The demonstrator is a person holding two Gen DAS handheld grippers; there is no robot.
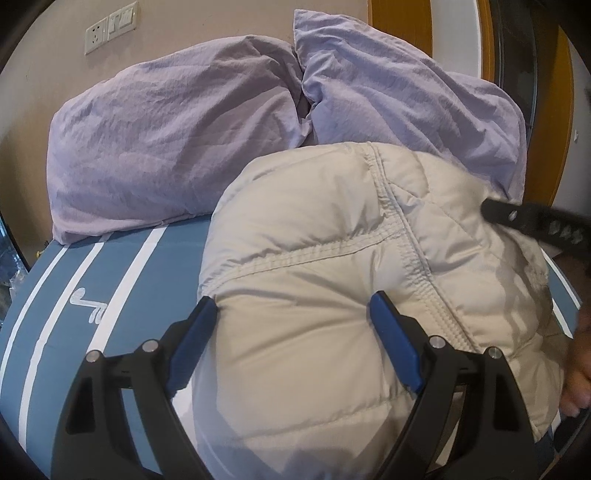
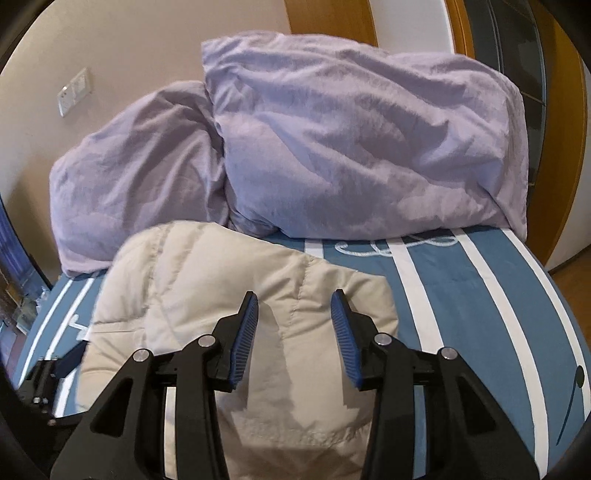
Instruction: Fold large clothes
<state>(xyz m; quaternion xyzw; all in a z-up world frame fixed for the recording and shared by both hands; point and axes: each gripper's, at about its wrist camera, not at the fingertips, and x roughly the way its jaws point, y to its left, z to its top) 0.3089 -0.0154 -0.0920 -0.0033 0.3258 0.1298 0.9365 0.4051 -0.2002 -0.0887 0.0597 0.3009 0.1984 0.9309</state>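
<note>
A beige quilted puffer jacket (image 1: 332,258) lies bunched on the blue bed sheet with white stripes (image 1: 110,295). My left gripper (image 1: 293,299) stands wide apart and low on the jacket's near left part. A padded bulge fills the gap between its blue pads, and I see no pinch. In the right wrist view my right gripper (image 2: 294,295) hovers open above the jacket (image 2: 207,288), with nothing between its pads and its shadow cast on the fabric. One of its black fingers (image 1: 524,218) shows over the jacket's far right side.
Two lilac pillows (image 2: 351,140) (image 2: 140,177) lean on the wall at the head of the bed. A socket panel (image 1: 110,29) is on the wall. The bed's right edge (image 2: 546,295) drops to a wooden floor. A hand (image 1: 580,369) is at the right rim.
</note>
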